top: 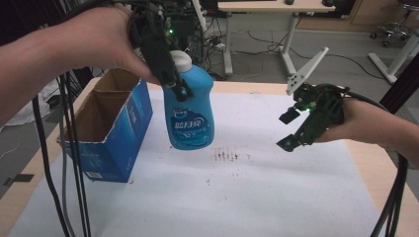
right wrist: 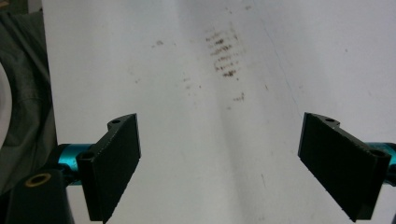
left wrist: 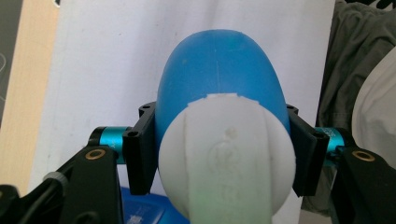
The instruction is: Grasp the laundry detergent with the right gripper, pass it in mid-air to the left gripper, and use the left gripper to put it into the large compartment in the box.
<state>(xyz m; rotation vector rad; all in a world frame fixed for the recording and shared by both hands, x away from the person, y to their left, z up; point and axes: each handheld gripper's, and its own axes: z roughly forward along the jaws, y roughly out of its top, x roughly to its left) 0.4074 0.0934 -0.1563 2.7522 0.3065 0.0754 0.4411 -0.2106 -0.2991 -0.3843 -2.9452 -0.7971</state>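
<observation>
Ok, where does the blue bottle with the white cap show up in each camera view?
High view: blue bottle hangs left of centre, beside the open box.
Left gripper view: centre, clamped under its white cap by the left tongs.
Right gripper view: not in it.
Shared landmark: the white sheet.

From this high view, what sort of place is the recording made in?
Probably a lab or office workroom: a white-legged desk stands behind the table, cables trail over the grey floor, and an office chair base sits at far right.
</observation>
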